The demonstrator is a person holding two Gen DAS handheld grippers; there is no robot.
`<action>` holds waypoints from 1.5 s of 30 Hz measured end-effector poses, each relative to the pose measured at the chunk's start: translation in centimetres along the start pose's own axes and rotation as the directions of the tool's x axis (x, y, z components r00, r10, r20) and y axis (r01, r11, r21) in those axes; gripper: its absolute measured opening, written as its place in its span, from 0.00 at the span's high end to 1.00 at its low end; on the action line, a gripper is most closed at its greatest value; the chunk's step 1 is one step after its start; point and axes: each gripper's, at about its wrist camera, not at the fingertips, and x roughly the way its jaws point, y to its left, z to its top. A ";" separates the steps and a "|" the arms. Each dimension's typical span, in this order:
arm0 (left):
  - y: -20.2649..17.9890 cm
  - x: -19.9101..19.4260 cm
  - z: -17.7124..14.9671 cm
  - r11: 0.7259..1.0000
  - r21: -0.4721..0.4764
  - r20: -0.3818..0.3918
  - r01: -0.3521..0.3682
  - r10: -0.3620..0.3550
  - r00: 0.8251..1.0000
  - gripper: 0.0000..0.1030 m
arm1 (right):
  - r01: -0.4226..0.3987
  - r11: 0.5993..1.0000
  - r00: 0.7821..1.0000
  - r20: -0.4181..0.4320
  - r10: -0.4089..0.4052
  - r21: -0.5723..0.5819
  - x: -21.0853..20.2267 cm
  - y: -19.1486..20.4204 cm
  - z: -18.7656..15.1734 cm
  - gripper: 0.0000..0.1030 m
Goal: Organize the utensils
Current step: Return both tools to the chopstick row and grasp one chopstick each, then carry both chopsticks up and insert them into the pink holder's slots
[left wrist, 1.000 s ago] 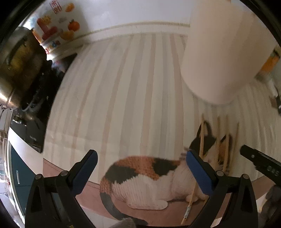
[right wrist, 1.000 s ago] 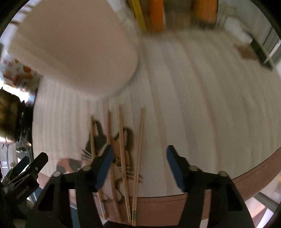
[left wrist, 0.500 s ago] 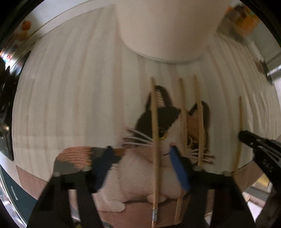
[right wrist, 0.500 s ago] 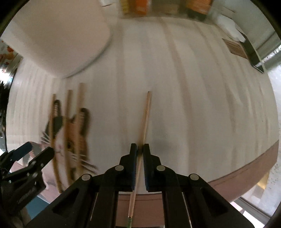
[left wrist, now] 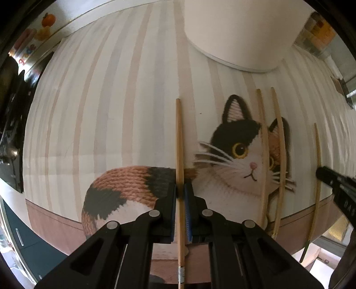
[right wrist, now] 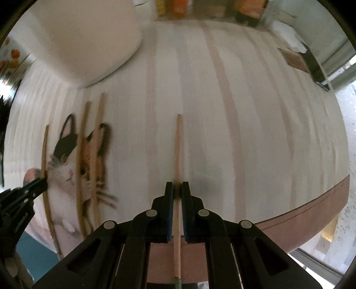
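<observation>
Four wooden chopsticks lie side by side on a striped placemat (left wrist: 111, 100) printed with a calico cat. My left gripper (left wrist: 180, 193) points down, its jaws closing tight on the leftmost chopstick (left wrist: 178, 137), pads against its sides. Two free chopsticks (left wrist: 262, 155) (left wrist: 280, 155) lie across the cat's face. The right gripper (right wrist: 177, 189) is shut on the rightmost chopstick (right wrist: 178, 151), which rests on the mat. Each gripper shows at the edge of the other's view: the right gripper (left wrist: 333, 184), the left gripper (right wrist: 24, 195). A tall white container (left wrist: 240, 33) (right wrist: 84, 37) stands just beyond the chopstick tips.
The mat's brown border (left wrist: 55, 222) marks the near edge, with a drop beyond it. Dark stove items (left wrist: 13, 133) sit at the left. Orange packages (right wrist: 184, 6) line the back. A dark flat object (right wrist: 311, 64) lies at the far right.
The left gripper swung right over the leftmost chopstick, came down and closed on it. The right gripper closed on the rightmost chopstick and has stayed shut on it.
</observation>
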 end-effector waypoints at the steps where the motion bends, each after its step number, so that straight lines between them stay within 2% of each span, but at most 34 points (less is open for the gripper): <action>1: 0.0 0.0 0.0 1.000 -0.003 -0.001 0.004 -0.004 1.000 0.95 | -0.007 1.000 1.000 -0.006 0.007 -0.011 0.0 0.4 -0.3 0.93; 6: 1.0 -0.2 0.5 1.000 0.001 0.001 0.001 -0.001 1.000 0.95 | 0.016 0.999 1.000 -0.010 -0.016 -0.051 0.0 1.9 -1.1 0.93; 11: 1.8 0.1 0.8 1.000 -0.020 0.009 0.016 -0.016 1.000 0.95 | 0.004 0.999 0.999 -0.035 -0.005 -0.041 0.4 2.5 -1.1 0.93; 18: 2.1 0.0 1.7 1.000 -0.017 0.007 0.021 -0.021 1.000 0.95 | 0.009 0.999 0.998 -0.055 -0.011 -0.038 0.4 1.3 2.2 0.93; 23: 1.6 0.2 1.6 0.999 -0.031 0.013 0.018 -0.018 1.000 0.95 | 0.046 0.996 0.996 -0.070 -0.051 -0.074 0.9 2.7 2.7 0.93; 26: 1.6 -0.9 1.7 0.999 -0.040 0.056 0.007 -0.004 0.998 0.95 | -0.002 1.000 0.997 -0.076 0.000 -0.021 1.0 2.5 3.0 0.93; 28: 1.5 -2.5 1.9 0.999 -0.040 0.103 -0.007 0.011 0.995 0.96 | -0.007 1.000 0.999 -0.046 0.007 -0.005 0.2 2.0 3.2 0.93; 32: 1.7 -6.1 2.7 0.998 -0.053 0.202 -0.016 0.026 0.979 0.96 | -0.017 1.000 0.998 0.054 0.016 0.020 -2.6 1.5 3.7 0.94; 37: 1.8 -10.8 3.8 0.998 -0.061 0.317 -0.015 0.033 0.948 0.96 | -0.044 0.998 0.986 0.161 0.038 0.035 -6.5 1.3 4.7 0.94; 41: 2.2 -15.1 4.9 0.996 -0.081 0.405 0.028 0.007 0.914 0.96 | -0.082 0.996 0.961 0.267 0.067 0.045 -10.6 0.5 5.5 0.94; 44: 2.5 -18.8 5.7 0.993 -0.089 0.472 0.079 -0.028 0.881 0.96 | -0.129 0.990 0.926 0.364 0.101 0.053 -14.5 -0.1 6.3 0.94; 45: 2.3 -19.8 6.1 0.990 -0.103 0.479 0.092 -0.032 0.877 0.96 | -0.145 0.988 0.915 0.388 0.113 0.053 -15.4 -0.2 6.4 0.94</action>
